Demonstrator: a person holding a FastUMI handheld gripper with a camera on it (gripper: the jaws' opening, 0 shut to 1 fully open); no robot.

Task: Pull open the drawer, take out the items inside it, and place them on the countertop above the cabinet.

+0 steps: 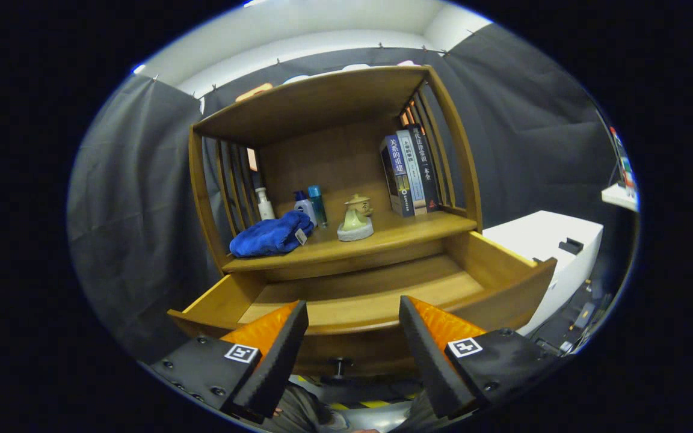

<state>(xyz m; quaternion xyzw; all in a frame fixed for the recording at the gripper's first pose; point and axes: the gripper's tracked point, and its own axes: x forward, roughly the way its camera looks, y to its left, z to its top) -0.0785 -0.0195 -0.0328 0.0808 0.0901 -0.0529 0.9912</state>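
- The claw (352,337) hangs in front of a wooden cabinet (334,180), its two fingers (280,343) spread wide apart and gripping nothing
- The drawer (364,300) stands pulled out toward the claw, just beyond the fingertips; its curved front wall spans the gap between the fingers
- The drawer's floor that shows is bare wood; the near part is hidden behind the front wall, so what lies there cannot be told
- A small dark knob (339,364) sits on the drawer front, low between the fingers
- Above the drawer runs the table (418,231), the flat wooden top of the cabinet, roofed by a shelf with slatted sides
- A blue cloth (269,236) lies crumpled at the left end of the table, with a small tag at its right edge
- Behind the cloth stand three bottles: a white bottle (264,204) at the far left, a white one with a blue cap (304,207) and a teal bottle (317,205) touching or nearly touching it
- A small pale green pot (357,218) with a lid sits on a white base near the middle of the table, well apart from the cloth
- Three books (409,174) stand upright at the right end, leaning against the slats
- A white box (548,240) stands to the right of the cabinet, just beside the drawer's right corner
- Dark cloth walls hang behind and on both sides
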